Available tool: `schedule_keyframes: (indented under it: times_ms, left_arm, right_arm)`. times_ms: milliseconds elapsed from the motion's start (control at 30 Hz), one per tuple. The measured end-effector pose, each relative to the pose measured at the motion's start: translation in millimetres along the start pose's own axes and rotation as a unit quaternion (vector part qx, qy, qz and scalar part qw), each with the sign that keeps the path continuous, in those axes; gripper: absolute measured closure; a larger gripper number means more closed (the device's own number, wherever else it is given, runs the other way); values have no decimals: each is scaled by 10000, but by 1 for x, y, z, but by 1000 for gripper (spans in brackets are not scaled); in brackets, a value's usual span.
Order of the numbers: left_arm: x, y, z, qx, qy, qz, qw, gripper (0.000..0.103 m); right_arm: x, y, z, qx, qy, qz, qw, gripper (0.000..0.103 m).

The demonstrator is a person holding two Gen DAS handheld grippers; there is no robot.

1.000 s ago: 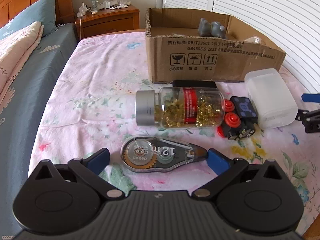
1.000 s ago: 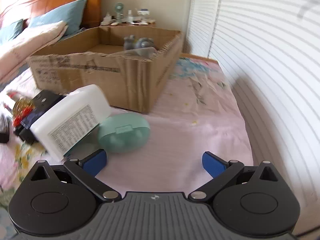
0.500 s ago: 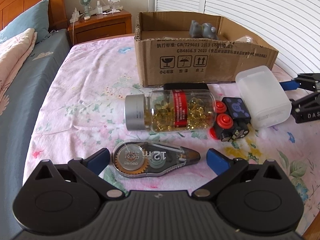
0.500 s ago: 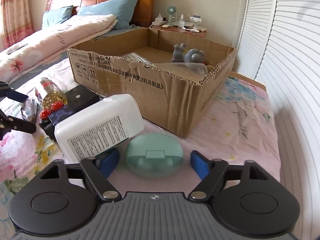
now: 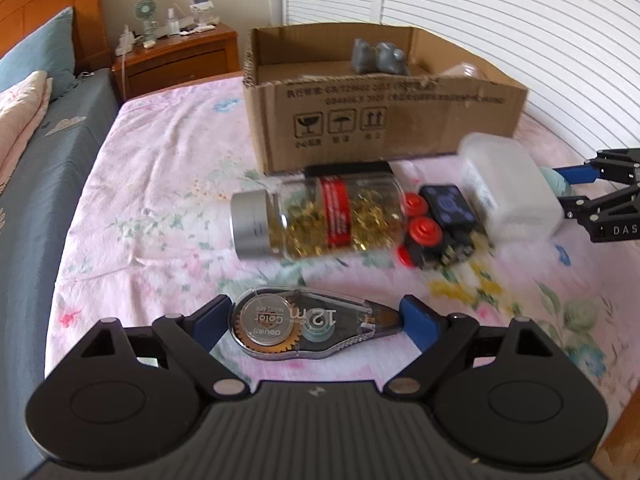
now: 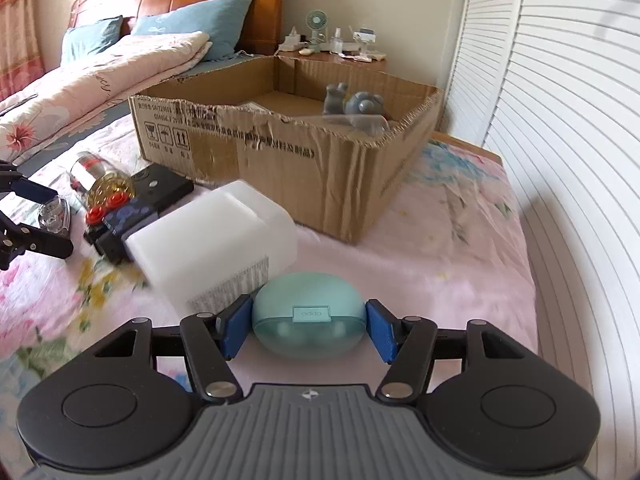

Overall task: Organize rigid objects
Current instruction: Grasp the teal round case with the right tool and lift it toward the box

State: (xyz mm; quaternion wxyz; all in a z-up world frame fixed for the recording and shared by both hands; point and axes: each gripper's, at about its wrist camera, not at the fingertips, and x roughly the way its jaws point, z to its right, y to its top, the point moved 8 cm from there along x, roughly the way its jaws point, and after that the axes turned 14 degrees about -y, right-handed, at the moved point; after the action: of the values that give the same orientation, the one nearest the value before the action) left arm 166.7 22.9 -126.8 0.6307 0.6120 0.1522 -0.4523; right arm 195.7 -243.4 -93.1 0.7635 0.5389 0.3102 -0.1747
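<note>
Right wrist view: right gripper point(image 6: 308, 330) jaws closing, pads touching mint earbud case point(image 6: 308, 326); grip centred before lifting. Left gripper point(image 5: 316, 320) jaws closing around correction tape point(image 5: 308, 326), keep level.

The clear jar point(image 5: 320, 216) of gold bits is smeared by motion blur in the left wrist view, its red label unreadable; the toy car point(image 5: 436, 228) beside it blurs too; the print on the cardboard box point(image 5: 384, 120) cannot be read; a black flat thing point(image 5: 348, 169) lies mostly hidden behind the jar; the right gripper point(image 5: 572, 188) is cut off by the frame's edge; the white container point(image 6: 212, 240) has label text too blurred to read.
</note>
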Motion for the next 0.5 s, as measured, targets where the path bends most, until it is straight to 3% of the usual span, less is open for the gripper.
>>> schedule_keyframes:
  times_ms: [233,500]
  left_arm:
    - [-9,-13,7,96,-63,-74,9999,11]
    - [-8,-13,6,27,-11,-64,10000,6]
  right_arm:
    - [-20,-19,-1,82,-62,-82,9999,37]
    - [-14,-15,0,188,73,-81,9998,34]
